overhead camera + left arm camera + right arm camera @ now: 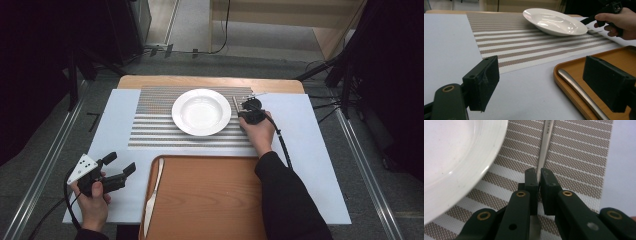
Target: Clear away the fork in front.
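A white plate [201, 112] sits on a striped placemat [150, 130]. Just right of the plate a silver utensil [234, 103] lies on the mat, its kind unclear. My right gripper [242, 107] is shut on the utensil's handle [546, 142], low at the mat, beside the plate rim [486, 162]. A knife [152, 195] lies along the left edge of a wooden tray [210, 200]. My left gripper [121, 162] is open and holds nothing, above the white table left of the tray. In the left gripper view the knife [579, 90] lies between my jaws, farther off.
The white table board [310, 150] has bare room to the right of the mat and tray. Most of the tray's floor [614, 53] is bare. Dark stands and cables [345, 75] flank the table, and a metal rail [370, 170] runs along the right side.
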### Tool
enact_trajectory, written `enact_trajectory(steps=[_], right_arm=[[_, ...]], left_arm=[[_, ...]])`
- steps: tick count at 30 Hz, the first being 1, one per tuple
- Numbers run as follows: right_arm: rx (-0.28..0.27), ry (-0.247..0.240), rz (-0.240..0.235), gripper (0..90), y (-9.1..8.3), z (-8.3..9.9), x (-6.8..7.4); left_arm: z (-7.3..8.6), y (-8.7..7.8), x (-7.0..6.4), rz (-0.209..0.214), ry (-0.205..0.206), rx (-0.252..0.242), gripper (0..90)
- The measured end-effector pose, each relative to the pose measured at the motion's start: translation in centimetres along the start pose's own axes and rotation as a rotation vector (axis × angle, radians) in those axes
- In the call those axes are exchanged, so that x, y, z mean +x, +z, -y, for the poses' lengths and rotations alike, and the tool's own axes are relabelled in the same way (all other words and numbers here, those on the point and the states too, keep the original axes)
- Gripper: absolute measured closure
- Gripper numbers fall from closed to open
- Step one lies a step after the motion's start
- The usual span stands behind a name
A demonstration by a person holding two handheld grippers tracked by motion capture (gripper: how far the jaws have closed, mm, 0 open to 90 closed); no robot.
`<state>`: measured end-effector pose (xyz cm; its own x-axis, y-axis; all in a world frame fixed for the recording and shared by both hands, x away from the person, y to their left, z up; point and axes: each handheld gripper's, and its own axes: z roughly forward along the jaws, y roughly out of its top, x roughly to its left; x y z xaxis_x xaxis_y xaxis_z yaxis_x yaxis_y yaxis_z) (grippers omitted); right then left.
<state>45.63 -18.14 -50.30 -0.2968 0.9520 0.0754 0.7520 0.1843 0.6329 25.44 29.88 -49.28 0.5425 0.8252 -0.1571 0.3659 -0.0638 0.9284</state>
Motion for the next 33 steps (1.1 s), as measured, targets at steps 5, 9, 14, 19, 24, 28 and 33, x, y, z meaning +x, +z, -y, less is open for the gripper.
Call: enact_trajectory(steps=[5,9,14,19,24,28,33], right_arm=[[-0.016,0.009,-0.012,83.4,-1.0,1.5,-0.5],[-0.017,0.021,-0.034,83.3,-1.8,2.7,-0.8],[0.006,0.033,-0.050,82.2,-2.4,3.2,-1.0],[0.025,-0.020,-0.014,77.2,-2.0,2.7,-0.7],[0.031,-0.064,0.027,77.2,-1.8,2.4,-0.2],[0.040,-0.139,0.062,80.1,-1.8,2.4,0.4],[0.063,-0.080,0.038,82.3,-1.8,2.0,0.2]], left_arm=[[0.0,0.0,0.0,-0.001,0.001,0.002,13.0],[0.0,0.1,-0.1,-0.001,0.007,0.005,13.0],[0.0,0.1,-0.1,-0.005,0.002,0.002,13.0],[0.0,0.1,-0.2,-0.008,0.007,0.006,12.9],[0.0,0.1,-0.1,-0.008,0.006,0.005,12.9],[0.0,0.1,-0.2,-0.010,0.008,0.010,12.9],[0.0,0.1,-0.3,-0.012,0.009,0.013,12.9]])
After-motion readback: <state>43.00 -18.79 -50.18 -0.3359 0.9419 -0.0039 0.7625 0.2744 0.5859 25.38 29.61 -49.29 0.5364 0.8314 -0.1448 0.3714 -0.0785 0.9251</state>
